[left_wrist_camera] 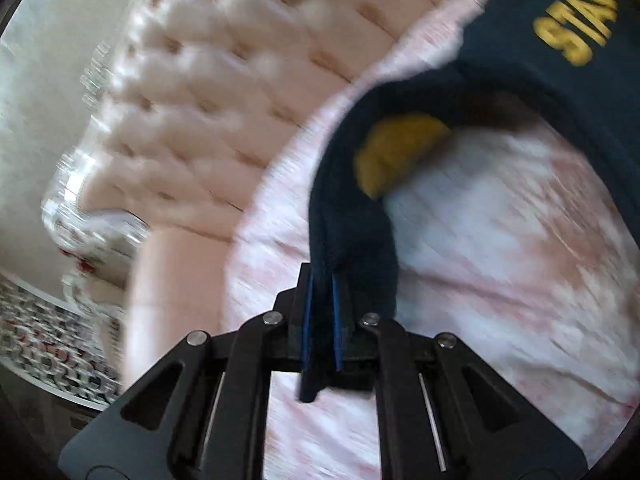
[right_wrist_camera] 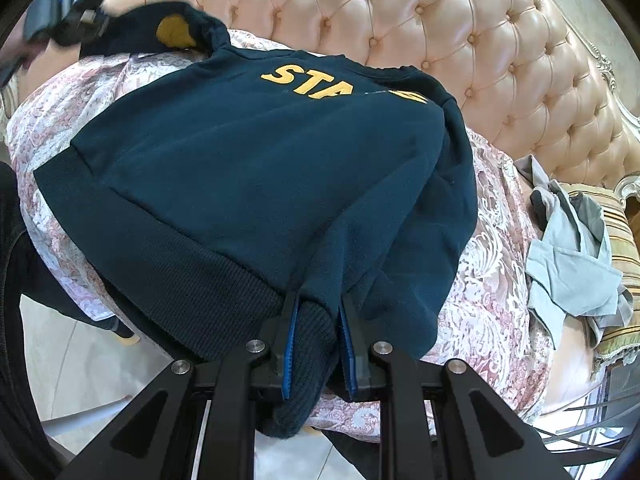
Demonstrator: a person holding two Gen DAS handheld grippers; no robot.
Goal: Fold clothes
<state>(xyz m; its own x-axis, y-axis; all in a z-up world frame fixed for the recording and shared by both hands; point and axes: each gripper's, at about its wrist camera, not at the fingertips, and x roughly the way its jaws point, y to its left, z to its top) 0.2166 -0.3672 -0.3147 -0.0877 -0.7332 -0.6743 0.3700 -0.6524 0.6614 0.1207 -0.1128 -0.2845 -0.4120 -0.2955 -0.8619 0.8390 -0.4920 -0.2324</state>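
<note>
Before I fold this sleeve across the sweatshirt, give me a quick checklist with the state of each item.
1. Left gripper shut on the sleeve: ok.
2. Right gripper shut on the sweatshirt at its ribbed hem: ok.
3. Sweatshirt body flat on the patterned bedspread: ok, apart from bunching near the right gripper.
4. Yellow lettering facing up: ok.
5. Grey clothes clear of the sweatshirt: ok.
6. Right sleeve already folded in: cannot tell.

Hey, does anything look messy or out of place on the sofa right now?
Yes: a crumpled pile of grey clothes is heaped unfolded at the sofa's far end, beside a striped cushion. The dark teal sweatshirt with yellow lettering lies fairly flat on the pink patterned cover.
</note>
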